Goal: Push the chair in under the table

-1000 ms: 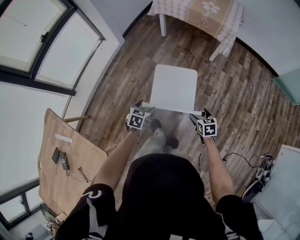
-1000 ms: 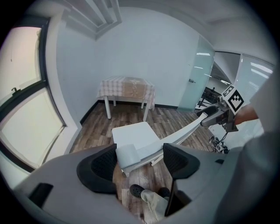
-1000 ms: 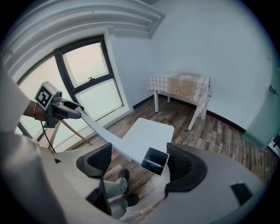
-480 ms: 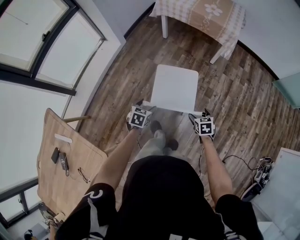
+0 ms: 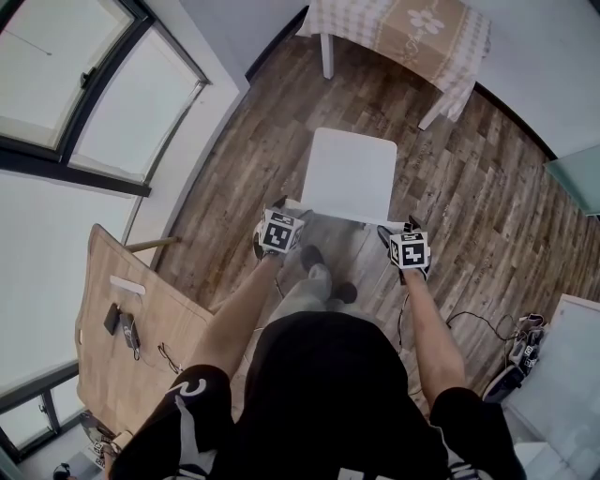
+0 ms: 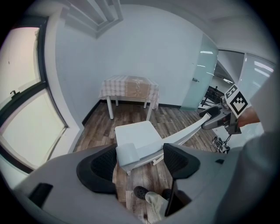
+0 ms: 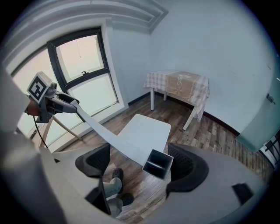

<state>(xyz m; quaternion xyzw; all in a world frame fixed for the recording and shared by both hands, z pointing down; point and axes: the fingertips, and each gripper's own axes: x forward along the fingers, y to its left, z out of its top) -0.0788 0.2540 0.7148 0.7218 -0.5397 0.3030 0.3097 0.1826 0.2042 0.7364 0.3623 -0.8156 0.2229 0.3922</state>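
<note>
White chair [image 5: 349, 173] stood on wood floor [image 5: 469, 187], seat facing the table [image 5: 375, 28] ahead, well apart from it, not under it. Table had a checked cloth and white legs.

Person stood right behind the chair, shoes [image 5: 314, 255] just beside its back legs. Both grippers were at the back rail [image 5: 337, 216], one on each end.

Left gripper [image 5: 279, 206]: in left gripper view [image 6: 140, 162] jaws were apart, left end of rail [image 6: 127, 153] between them, against the left pad; rail ran off right to the other gripper [image 6: 221, 118].

Right gripper [image 5: 398, 230]: in right gripper view [image 7: 140, 165] jaws were apart, hollow right end of rail [image 7: 157, 164] between them, close to the right pad, floor gap showing on the other side. Rail ran up-left to the left gripper [image 7: 48, 103]. Could not tell a firm clamp on either end.

Window [image 5: 75, 94] was on the left wall. Wooden counter [image 5: 141, 356] with small dark items was at the person's left, apart from the chair. Cables lay on the floor lower right.
</note>
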